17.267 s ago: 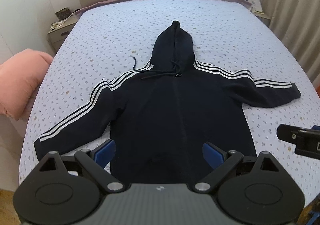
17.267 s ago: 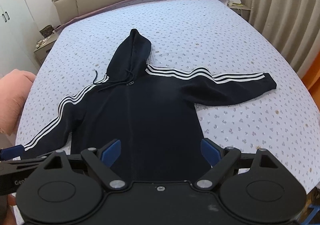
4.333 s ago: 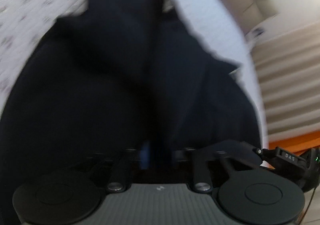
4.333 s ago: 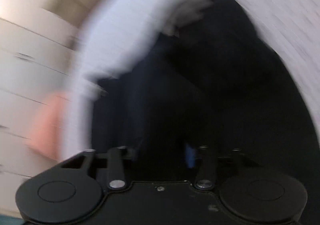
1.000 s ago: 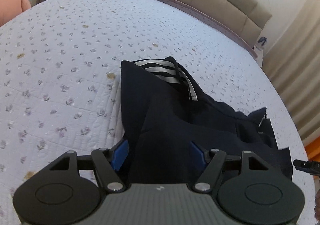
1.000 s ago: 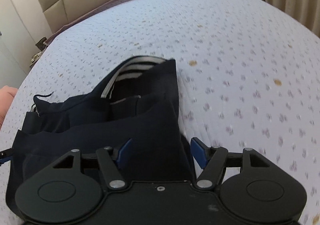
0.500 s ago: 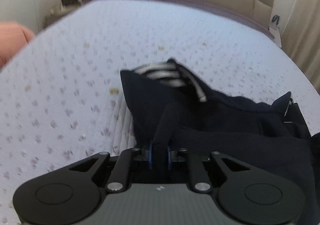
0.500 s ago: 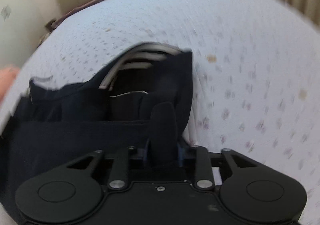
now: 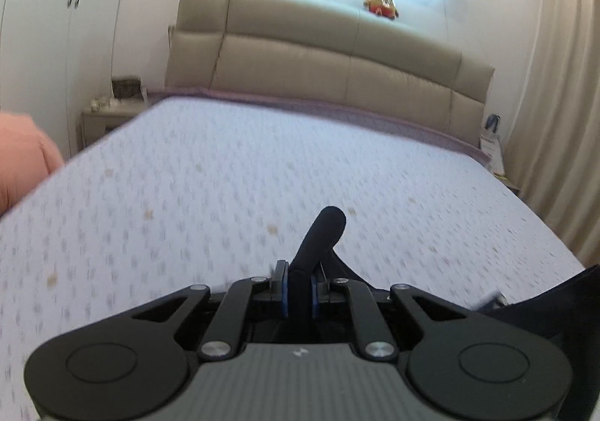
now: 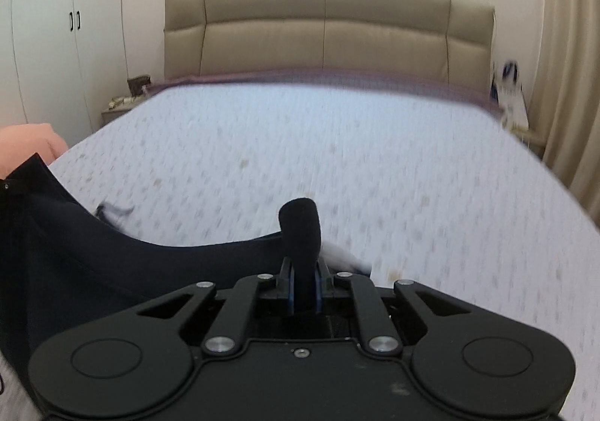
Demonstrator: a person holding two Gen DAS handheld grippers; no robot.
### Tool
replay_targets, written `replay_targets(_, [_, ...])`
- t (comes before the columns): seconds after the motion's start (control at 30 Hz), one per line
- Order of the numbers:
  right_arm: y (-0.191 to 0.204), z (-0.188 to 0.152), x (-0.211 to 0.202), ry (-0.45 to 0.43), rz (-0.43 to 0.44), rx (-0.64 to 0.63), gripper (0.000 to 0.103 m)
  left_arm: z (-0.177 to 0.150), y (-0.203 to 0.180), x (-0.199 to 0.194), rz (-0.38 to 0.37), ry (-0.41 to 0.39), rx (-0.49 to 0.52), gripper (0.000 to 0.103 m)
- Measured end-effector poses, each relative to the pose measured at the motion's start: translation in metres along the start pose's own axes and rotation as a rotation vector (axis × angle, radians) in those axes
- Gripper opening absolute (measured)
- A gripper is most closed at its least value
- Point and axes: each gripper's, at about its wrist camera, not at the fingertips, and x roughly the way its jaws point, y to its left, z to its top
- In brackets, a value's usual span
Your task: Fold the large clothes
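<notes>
Pink bedding [image 9: 22,158] bulges at the far left edge of the bed in both views. Nightstand [image 9: 108,113] w/ a dark basket [image 9: 125,87] & small bits on top sits by the white wardrobe [image 9: 56,27], 2 black handles on its doors. A bag [image 9: 491,147] stands at the headboard's right end, beside beige curtains [image 9: 555,102]. A small orange-red toy [image 9: 382,5] sits above the headboard. Nothing lies on the quilt between the grippers & the headboard.

Left gripper [image 9: 298,293] is clamped tight on a fold of the dark navy hoodie [image 10: 93,271]; a rolled nub of fabric pokes up & fwd past its blue pads [image 9: 282,293]. Right gripper [image 10: 303,289] is likewise pinched on the same garment, a thick stub of cloth standing up between its fingers. In the right wrist view the hoodie sags in a curve to the left, away from the pinch & toward the frame edge; in the left wrist view more of it shows at the lower right. Cloth between the 2 pinch points hangs slack, not flat. Whether its lower part touches the bed can't be told.

Bed [image 10: 375,158] has a pale lilac quilted cover w/ small floral dots, motion-blurred. Beige padded headboard [image 10: 326,42] spans the far end, white wall behind, bright light strip above.
</notes>
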Motion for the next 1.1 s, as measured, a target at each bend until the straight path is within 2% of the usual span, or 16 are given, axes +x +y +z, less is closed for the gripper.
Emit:
replay_targets(0.13, [-0.003, 0.010, 0.065, -0.002, -0.063, 0.043, 0.012, 0.005, 0.001, 0.055, 0.086, -0.019, 0.008, 0.012])
replay_targets(0.23, [0.001, -0.011, 0.130, 0.124, -0.105, 0.044, 0.012, -0.020, -0.005, 0.111, 0.188, 0.056, 0.084, 0.012])
replay_targets(0.33, [0.004, -0.040, 0.178, 0.270, -0.148, 0.035, 0.012, -0.054, -0.008, 0.153, 0.249, 0.164, 0.124, 0.013])
replay_targets(0.37, [0.005, -0.044, 0.186, 0.308, -0.148, 0.038, 0.014, -0.063, -0.008, 0.163, 0.259, 0.190, 0.134, 0.015])
replay_targets(0.4, [0.007, -0.047, 0.191, 0.323, -0.165, 0.034, 0.015, -0.069, -0.009, 0.169, 0.276, 0.204, 0.148, 0.024])
replay_targets(0.43, [0.007, -0.045, 0.191, 0.316, -0.181, 0.022, 0.023, -0.072, -0.008, 0.171, 0.293, 0.196, 0.161, 0.026])
replay_targets(0.47, [0.008, -0.040, 0.190, 0.319, -0.192, 0.008, 0.038, -0.071, -0.009, 0.169, 0.308, 0.185, 0.172, 0.030])
replay_targets(0.5, [0.009, -0.036, 0.186, 0.316, -0.196, 0.005, 0.042, -0.069, -0.009, 0.166, 0.311, 0.182, 0.176, 0.031])
replay_targets(0.63, [0.025, -0.017, 0.123, 0.188, -0.123, -0.034, 0.045, -0.052, -0.007, 0.120, 0.298, 0.118, 0.164, 0.030])
replay_targets(0.7, [0.045, -0.012, 0.087, 0.151, -0.044, -0.043, 0.045, -0.047, -0.010, 0.086, 0.252, 0.077, 0.133, 0.030])
replay_targets(0.73, [0.057, -0.013, 0.074, 0.158, 0.008, -0.034, 0.042, -0.047, -0.011, 0.071, 0.209, 0.073, 0.109, 0.029])
replay_targets(0.87, [0.116, -0.031, 0.052, 0.244, 0.179, -0.031, 0.010, -0.071, -0.017, 0.034, 0.042, 0.163, 0.000, 0.025])
replay_targets(0.93, [0.143, -0.047, 0.057, 0.265, 0.189, -0.060, 0.010, -0.093, -0.017, 0.031, 0.040, 0.230, -0.050, 0.022])
replay_targets(1.03, [0.160, -0.076, 0.092, 0.386, 0.173, -0.033, 0.010, -0.132, -0.004, 0.042, 0.056, 0.344, -0.143, 0.020])
replay_targets(1.07, [0.163, -0.086, 0.104, 0.416, 0.162, -0.038, 0.010, -0.145, 0.003, 0.048, 0.056, 0.364, -0.170, 0.020])
replay_targets(1.1, [0.163, -0.092, 0.110, 0.413, 0.159, -0.024, 0.010, -0.152, 0.008, 0.048, 0.044, 0.341, -0.184, 0.017])
